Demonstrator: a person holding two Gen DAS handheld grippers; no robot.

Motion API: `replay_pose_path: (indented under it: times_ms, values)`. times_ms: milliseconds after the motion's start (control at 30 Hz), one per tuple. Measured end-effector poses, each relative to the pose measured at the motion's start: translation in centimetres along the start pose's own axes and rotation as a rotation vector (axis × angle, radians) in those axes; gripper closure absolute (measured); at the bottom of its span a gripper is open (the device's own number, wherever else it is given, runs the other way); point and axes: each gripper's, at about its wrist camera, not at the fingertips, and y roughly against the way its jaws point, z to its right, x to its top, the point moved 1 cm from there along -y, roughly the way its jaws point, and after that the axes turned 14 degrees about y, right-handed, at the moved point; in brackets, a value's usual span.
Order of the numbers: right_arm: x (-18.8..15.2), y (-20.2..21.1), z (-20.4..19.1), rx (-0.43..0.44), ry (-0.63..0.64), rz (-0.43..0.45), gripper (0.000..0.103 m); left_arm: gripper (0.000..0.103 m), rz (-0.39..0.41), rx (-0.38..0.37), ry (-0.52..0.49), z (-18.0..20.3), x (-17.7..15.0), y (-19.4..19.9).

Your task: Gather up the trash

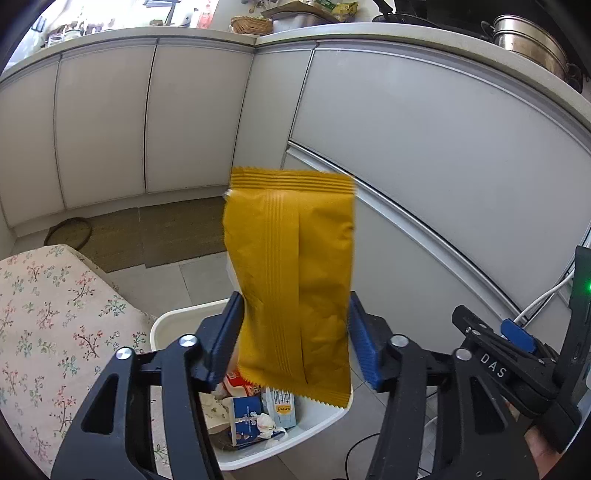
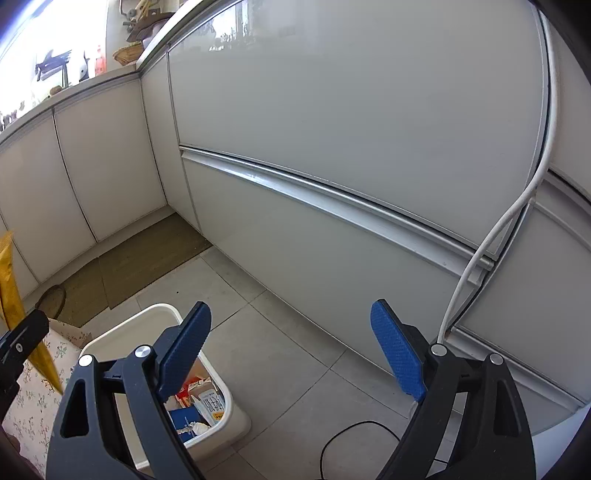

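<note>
1. wrapper [image 1: 291, 280]: yellow, crinkled, long axis upright, hanging between the blue pads [image 1: 364, 345] of the left tool [image 1: 293, 332], lower half down among them, top edge well above.
2. left tool: half spread around the wrapper, pads near both its side edges; cannot tell whether pinching or just letting go, since the wrapper looks slightly blurred.
3. directly under the wrapper: white bin [image 1: 162, 325] on the floor, open, already holding cartons and crumpled paper. lower serrated edge sits over the bin's mouth, toward its far right rim.
4. key relation: wrapper straight above the bin, so a plain drop should land inside; judged slightly risky near the rim, as a light wrapper may flutter.
5. right tool [image 2: 291, 354]: spread wide, empty, hovering to the right of the bin [image 2: 221, 387], above the tiled floor [image 2: 295, 350]. farther from the wrapper [image 2: 9, 280] than the left, seen only at the frame's left edge.
6. around: floral cloth [image 1: 55, 314] just left of the bin, grey cabinets [image 1: 424, 155] behind, white cable [image 2: 517, 229] along them, mat [image 1: 177, 232] by the corner, pot [image 1: 528, 40] on the counter [image 1: 332, 29].
</note>
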Motion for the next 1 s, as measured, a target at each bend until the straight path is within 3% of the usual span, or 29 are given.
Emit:
replay_pose_path:
  times_ms: [133, 533, 1000]
  values:
    - [0.0, 0.3, -0.6, 0.010, 0.021, 0.004, 0.017, 0.023, 0.011, 0.017, 0.015, -0.6, -0.1, -0.2]
    - [0.6, 1.7, -3.8, 0.060, 0.058, 0.031, 0.015, 0.016, 0.032, 0.092, 0.047, -2.6, -0.1, 2.4]
    - [-0.2, 5.2, -12.9, 0.191, 0.194, 0.076, 0.007, 0.007, 0.072, 0.292, 0.195, -11.1, 0.6, 8.3]
